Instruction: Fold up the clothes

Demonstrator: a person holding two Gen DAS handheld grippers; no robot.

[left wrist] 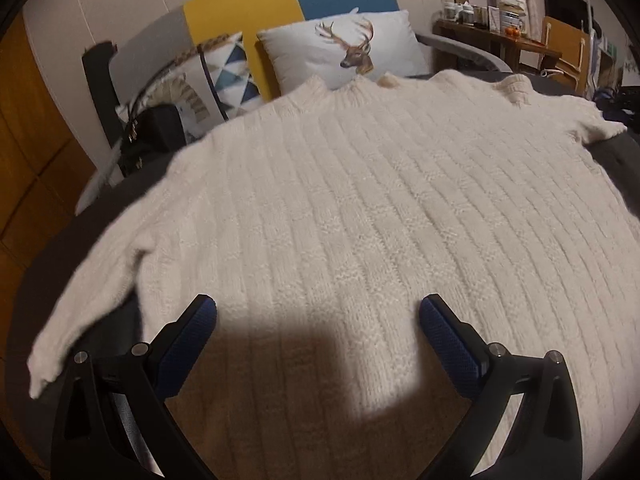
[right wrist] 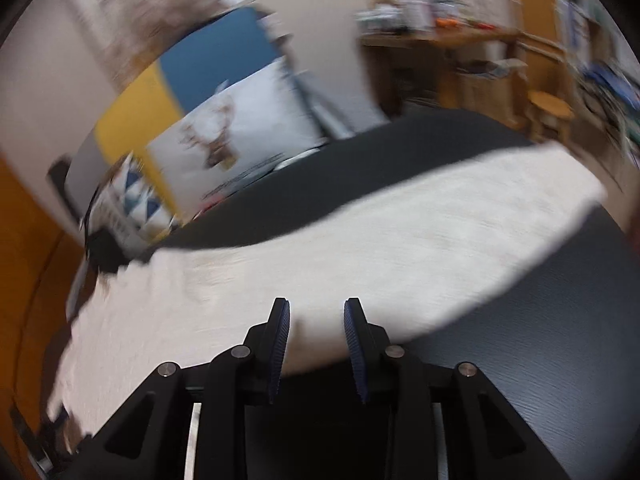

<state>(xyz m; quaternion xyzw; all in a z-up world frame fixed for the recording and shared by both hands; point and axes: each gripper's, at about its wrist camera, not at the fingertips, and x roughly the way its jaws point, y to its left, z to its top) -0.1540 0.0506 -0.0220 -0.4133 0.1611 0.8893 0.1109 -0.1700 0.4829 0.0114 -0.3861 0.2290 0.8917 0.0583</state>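
The cream ribbed sweater (left wrist: 360, 208) lies spread flat on the dark table (right wrist: 540, 360), collar toward the deer pillow (left wrist: 344, 50), one sleeve (left wrist: 92, 312) trailing off to the left and no fold visible yet, so nearly all the folding looks still ahead. The left gripper (left wrist: 318, 320) hangs wide and released above the hem; the right gripper (right wrist: 316, 320) stands partly parted with nothing pinched, over the other sleeve (right wrist: 400, 232). Bare tabletop lies right of that sleeve, though clutter crowds the far edge

Sweater (left wrist: 360, 208) on bed (right wrist: 540, 340), pillows (left wrist: 344, 48) behind
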